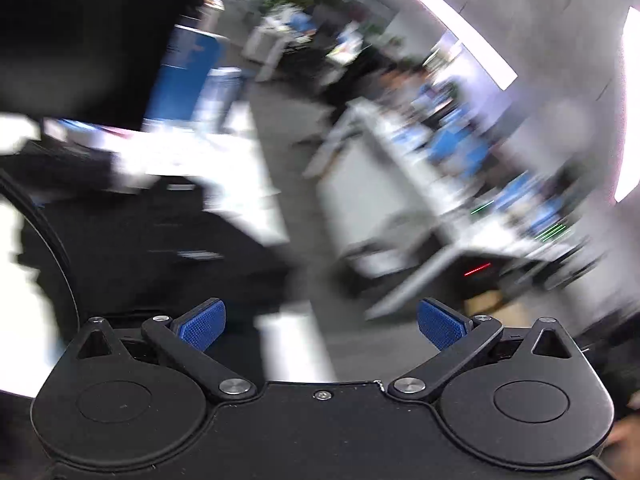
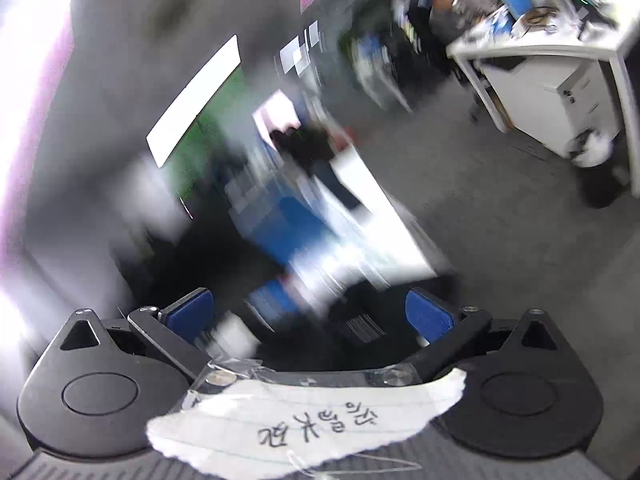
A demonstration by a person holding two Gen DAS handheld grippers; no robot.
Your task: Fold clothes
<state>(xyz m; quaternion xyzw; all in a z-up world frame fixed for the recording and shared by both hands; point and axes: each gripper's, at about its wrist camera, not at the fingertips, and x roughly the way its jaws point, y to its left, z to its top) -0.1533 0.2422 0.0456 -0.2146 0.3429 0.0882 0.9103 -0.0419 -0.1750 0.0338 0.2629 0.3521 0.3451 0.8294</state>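
Left wrist view: the left hand-held gripper (image 1: pixel 322 324) has its blue pads (image 1: pixel 202 325) spread wide with nothing between them. Everything beyond is badly smeared. A dark mass (image 1: pixel 160 236) lies at the left over a bright white desk (image 1: pixel 176 156); it may be the clothes, but the blur makes that impossible to confirm. Office furniture and grey floor (image 1: pixel 280 120) fill the rest.

Right wrist view: the right hand-held gripper (image 2: pixel 310 316) is likewise spread and holds nothing. A handwritten paper label (image 2: pixel 304 420) is taped to its body. Ahead there is only blurred blue, white and black; no garment is identifiable.

Judging from this, neither gripper holds cloth, no fold is visible, and the folding seems still to be done.
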